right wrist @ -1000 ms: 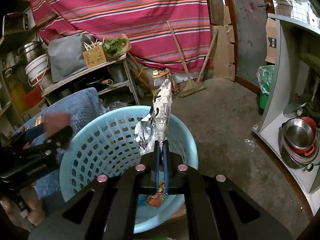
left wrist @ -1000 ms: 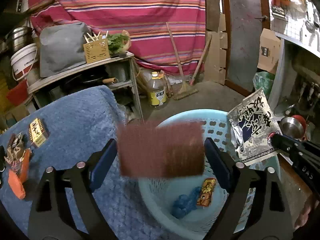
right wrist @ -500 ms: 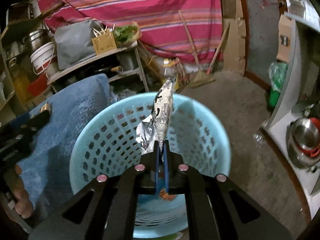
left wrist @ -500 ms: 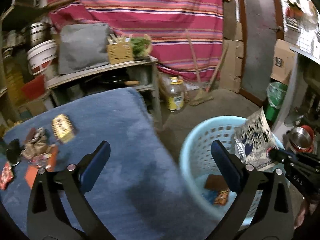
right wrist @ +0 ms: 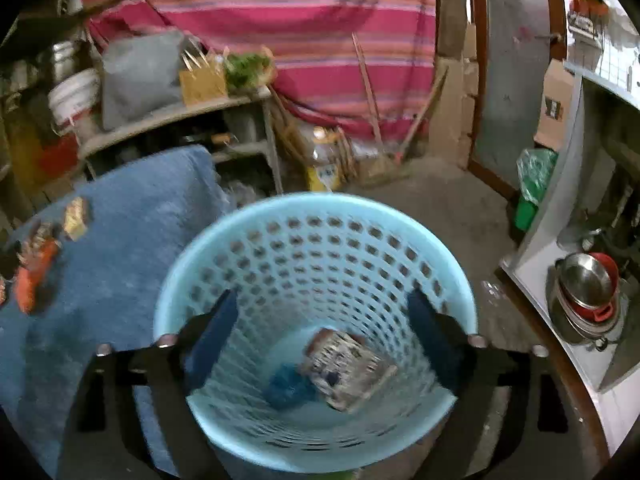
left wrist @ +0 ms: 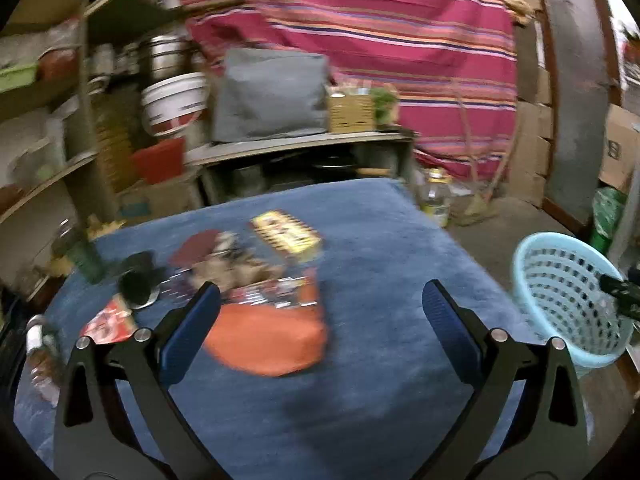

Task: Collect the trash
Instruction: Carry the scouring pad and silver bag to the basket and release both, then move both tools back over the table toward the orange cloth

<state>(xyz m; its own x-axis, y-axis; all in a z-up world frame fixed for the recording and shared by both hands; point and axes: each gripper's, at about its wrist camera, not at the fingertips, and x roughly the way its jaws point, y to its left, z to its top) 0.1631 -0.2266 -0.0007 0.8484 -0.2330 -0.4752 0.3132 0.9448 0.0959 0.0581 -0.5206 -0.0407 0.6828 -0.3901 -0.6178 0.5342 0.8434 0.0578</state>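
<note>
1. Wrappers (left wrist: 276, 292) lie heaped on the blue blanket (left wrist: 380, 240), light and crinkly, probably slippery; pinch a flat edge.
2. Left gripper (left wrist: 320, 316) hangs spread and empty above them.
3. Right gripper (right wrist: 320, 328) gapes over the basket (right wrist: 316, 208), foil packet (right wrist: 344, 368) inside.

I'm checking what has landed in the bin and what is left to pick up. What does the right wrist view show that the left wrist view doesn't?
Only the right wrist view looks down into the blue basket, showing the foil snack bag and a blue scrap at its bottom. Only the left wrist view shows the trash pile closely: the orange wrapper and the yellow packet. Both show the basket, the blue cloth and open jaws.
</note>
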